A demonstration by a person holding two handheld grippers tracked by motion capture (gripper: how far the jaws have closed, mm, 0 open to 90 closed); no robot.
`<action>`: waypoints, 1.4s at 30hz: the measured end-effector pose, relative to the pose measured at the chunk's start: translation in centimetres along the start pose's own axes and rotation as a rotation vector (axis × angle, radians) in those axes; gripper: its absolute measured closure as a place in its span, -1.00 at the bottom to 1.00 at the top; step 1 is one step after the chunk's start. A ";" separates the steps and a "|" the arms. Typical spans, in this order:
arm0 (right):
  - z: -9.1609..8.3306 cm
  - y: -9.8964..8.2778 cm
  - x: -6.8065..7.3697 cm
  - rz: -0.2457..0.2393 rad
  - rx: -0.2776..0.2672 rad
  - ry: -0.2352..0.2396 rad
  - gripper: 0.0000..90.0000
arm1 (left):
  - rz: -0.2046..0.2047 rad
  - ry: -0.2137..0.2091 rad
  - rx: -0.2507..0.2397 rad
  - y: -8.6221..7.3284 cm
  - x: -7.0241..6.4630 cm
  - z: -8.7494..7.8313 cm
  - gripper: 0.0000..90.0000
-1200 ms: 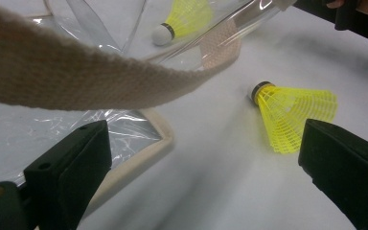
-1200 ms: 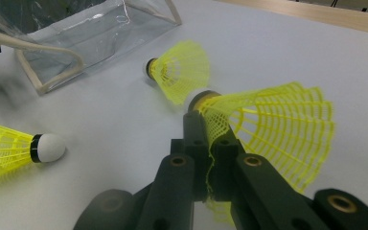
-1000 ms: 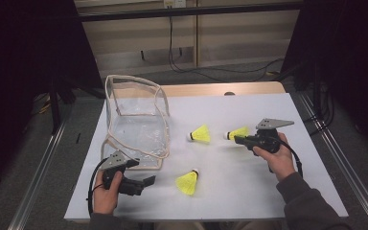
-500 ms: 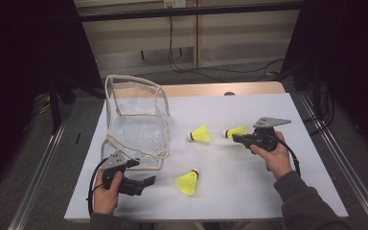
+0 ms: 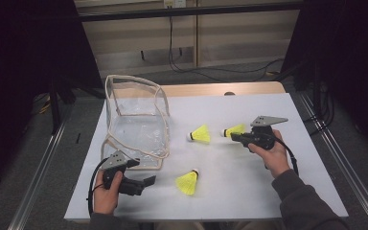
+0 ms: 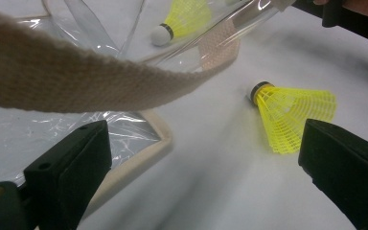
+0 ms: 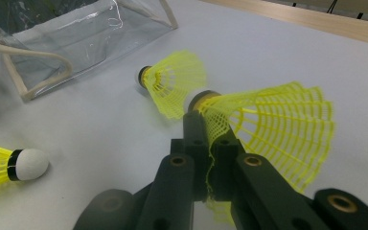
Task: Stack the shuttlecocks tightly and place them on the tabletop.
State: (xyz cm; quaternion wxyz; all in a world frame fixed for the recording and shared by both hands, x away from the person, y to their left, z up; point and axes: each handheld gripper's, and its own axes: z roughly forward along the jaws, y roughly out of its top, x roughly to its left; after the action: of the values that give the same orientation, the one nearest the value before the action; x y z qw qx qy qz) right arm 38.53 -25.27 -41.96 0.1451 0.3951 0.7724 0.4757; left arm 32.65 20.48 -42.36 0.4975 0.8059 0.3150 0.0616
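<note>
White sheeting covers the surface (image 5: 249, 191), which sits in a dim room with dark curtains at the sides and cables trailing along the far wall. A person's forearms come in from the near edge, each hand holding a claw.

The right claw (image 5: 233, 136) is closed on the mesh skirt of a yellow shuttlecock (image 5: 235, 130), gripping it near the cork. In the right gripper view the jaws meet tight with the skirt (image 7: 273, 124) pinched between them, fanning out to the right. The shuttlecock's long axis runs roughly level, cork pointing left toward a clear plastic bag (image 5: 136, 124) with beige webbing trim.

That bag stands on the left part of the surface, well apart from the right claw, and its open mouth faces up and slightly toward the person. My judgement is that the coming move turns on carrying the held shuttlecock leftward to that opening.

A second shuttlecock (image 5: 200, 134) lies between the right claw and the bag. A third shuttlecock (image 5: 188, 182) rests nearer the person, just right of the left claw (image 5: 149, 180).

The left claw is wide open and empty, with the third shuttlecock (image 6: 292, 115) ahead between its jaws and the bag's strap (image 6: 91, 81) crossing above.
</note>
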 end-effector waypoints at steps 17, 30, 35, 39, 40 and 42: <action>0.9 0.5 0.1 -0.006 -0.001 -0.001 0.97 | -0.001 0.000 -0.003 0.0 0.0 0.0 -0.91; 1.6 0.7 0.1 -0.010 0.005 -0.004 0.97 | -0.002 -0.001 -0.006 0.0 0.0 0.0 -0.91; 1.9 0.7 0.2 -0.007 0.008 0.001 0.97 | -0.002 -0.002 -0.004 0.0 0.0 0.0 -0.91; 2.0 0.8 0.2 -0.007 0.008 0.001 0.97 | 0.001 -0.003 -0.001 0.0 0.0 0.1 -0.91; 2.1 0.7 0.2 -0.005 0.006 0.003 0.97 | 0.001 -0.004 0.000 0.0 0.0 0.1 -0.91; 2.2 0.7 0.2 0.002 0.006 0.006 0.97 | 0.001 -0.004 -0.001 0.0 0.0 0.1 -0.91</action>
State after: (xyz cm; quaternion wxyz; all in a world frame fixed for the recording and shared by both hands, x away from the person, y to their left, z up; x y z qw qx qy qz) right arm 40.07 -23.64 -42.44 0.1408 0.3950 0.7739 0.4746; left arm 32.70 20.41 -42.38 0.4985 0.8059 0.3136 0.0602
